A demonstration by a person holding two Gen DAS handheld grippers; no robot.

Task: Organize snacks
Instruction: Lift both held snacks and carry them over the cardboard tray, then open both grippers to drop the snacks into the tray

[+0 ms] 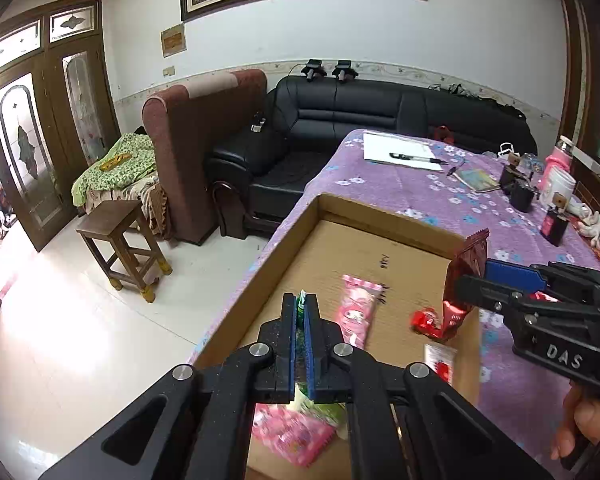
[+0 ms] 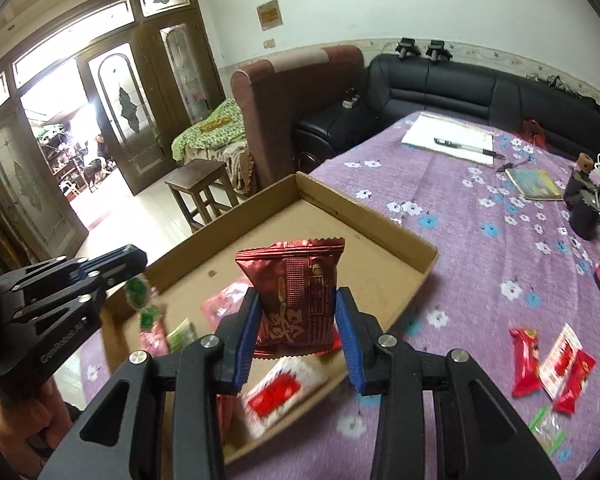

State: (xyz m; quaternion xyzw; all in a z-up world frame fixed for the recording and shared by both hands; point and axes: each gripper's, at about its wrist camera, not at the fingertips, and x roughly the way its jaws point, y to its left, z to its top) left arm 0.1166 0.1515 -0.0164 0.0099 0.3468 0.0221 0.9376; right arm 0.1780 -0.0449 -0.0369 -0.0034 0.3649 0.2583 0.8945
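Observation:
A shallow cardboard box (image 1: 364,210) (image 2: 428,256) lies on the purple flowered table. My left gripper (image 1: 300,304) is shut on a thin green snack packet (image 1: 301,300), held above the box's left part; it also shows in the right wrist view (image 2: 138,290). My right gripper (image 2: 296,304) is shut on a dark red snack pouch (image 2: 296,280), held over the box's right side; the pouch also shows in the left wrist view (image 1: 468,260). Inside the box lie a pink packet (image 1: 358,308), a red wrapper (image 1: 426,320) and a white-and-red packet (image 2: 280,390).
Several red and white snack packets (image 2: 552,364) and a green-edged clear wrapper (image 2: 548,432) lie on the cloth right of the box. Paper with a pen (image 1: 404,152), a booklet (image 1: 478,180), dark containers (image 1: 520,192) and a white cup (image 1: 558,188) stand farther back. A stool (image 1: 120,240) is on the floor.

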